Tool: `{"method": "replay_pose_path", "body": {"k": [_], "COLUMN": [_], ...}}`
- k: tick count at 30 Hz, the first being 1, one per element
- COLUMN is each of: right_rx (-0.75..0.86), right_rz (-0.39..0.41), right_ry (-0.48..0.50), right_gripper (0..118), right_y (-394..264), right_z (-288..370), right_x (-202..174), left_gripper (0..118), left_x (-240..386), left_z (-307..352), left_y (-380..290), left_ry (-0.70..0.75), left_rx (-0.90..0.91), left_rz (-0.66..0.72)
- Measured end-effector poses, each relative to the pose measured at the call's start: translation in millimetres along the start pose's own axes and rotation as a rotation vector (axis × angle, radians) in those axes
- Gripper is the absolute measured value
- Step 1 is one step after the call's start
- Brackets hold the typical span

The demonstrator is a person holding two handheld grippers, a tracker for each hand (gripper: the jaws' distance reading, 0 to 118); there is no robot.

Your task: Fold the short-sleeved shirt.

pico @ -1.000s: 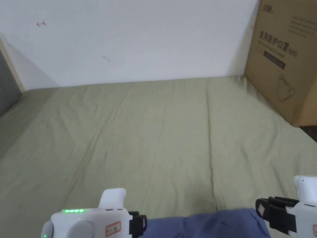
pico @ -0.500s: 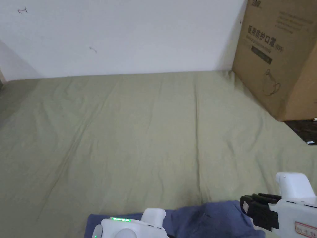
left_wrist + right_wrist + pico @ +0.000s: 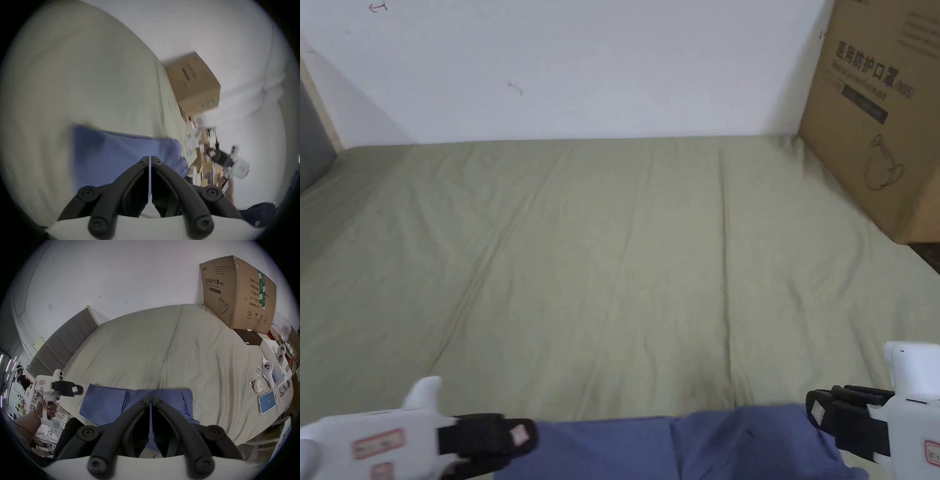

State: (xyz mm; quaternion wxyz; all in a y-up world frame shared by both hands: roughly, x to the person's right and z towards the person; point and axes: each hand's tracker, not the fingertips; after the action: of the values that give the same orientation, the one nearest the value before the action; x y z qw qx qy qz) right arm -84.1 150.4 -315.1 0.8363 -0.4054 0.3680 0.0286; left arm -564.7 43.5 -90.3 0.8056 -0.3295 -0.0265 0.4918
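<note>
Both jaw pairs closed on nothing, left gripper (image 3: 519, 434) and right gripper (image 3: 815, 409) flank the folded shirt (image 3: 675, 447).

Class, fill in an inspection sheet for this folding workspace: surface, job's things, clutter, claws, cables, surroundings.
Surface: olive sheet, creased, spread flat.
Job's things: blue shirt folded into a rectangle at the near edge.
Clutter: cardboard box in the far right corner; white controllers and a phone along the right side.
Claws: left claw shut, beside the shirt; right claw shut, holding nothing.
Cables: nothing seen.
Surroundings: white wall; grey headboard.
</note>
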Motion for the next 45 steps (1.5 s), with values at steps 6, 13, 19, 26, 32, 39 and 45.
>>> {"method": "replay_pose_path", "body": {"k": [6, 13, 19, 26, 32, 39, 45], "right_rx": [-0.016, -0.029, -0.065, -0.101, -0.096, -0.081, -0.076], "right_rz": [-0.033, -0.007, 0.014, 0.043, 0.041, 0.064, 0.050], "right_ry": [0.024, -0.028, -0.040, -0.042, -0.012, 0.020, 0.046], "right_gripper": [2, 2, 2, 2, 2, 2, 2], "right_y": [4.2, 6.6, -2.8, -11.9, -11.3, -9.7, -16.9], "right_z": [-3.4, 4.4, -0.5, -10.5, -11.9, -12.5, -13.6], "right_x": [-0.9, -4.6, -9.4, -13.6, -16.4, -16.5, -13.7], "left_gripper": [118, 118, 118, 7, 6, 7, 7], "left_x": [-57.7, -72.0, -76.6, -102.4, -56.0, 31.1, 74.3], "left_z": [22.7, -42.5, -81.5, -65.9, -53.8, 31.0, 27.2], "left_y": [1.4, -17.1, -25.4, -42.3, -34.7, -24.4, -27.7], "left_ry": [-0.070, -0.296, -0.361, -0.234, -0.007, 0.615, 0.657], "left_rx": [-0.033, -0.101, -0.188, -0.082, -0.094, 0.104, 0.100], "left_rz": [0.100, 0.218, 0.170, 0.214, 0.078, -0.392, -0.431]}}
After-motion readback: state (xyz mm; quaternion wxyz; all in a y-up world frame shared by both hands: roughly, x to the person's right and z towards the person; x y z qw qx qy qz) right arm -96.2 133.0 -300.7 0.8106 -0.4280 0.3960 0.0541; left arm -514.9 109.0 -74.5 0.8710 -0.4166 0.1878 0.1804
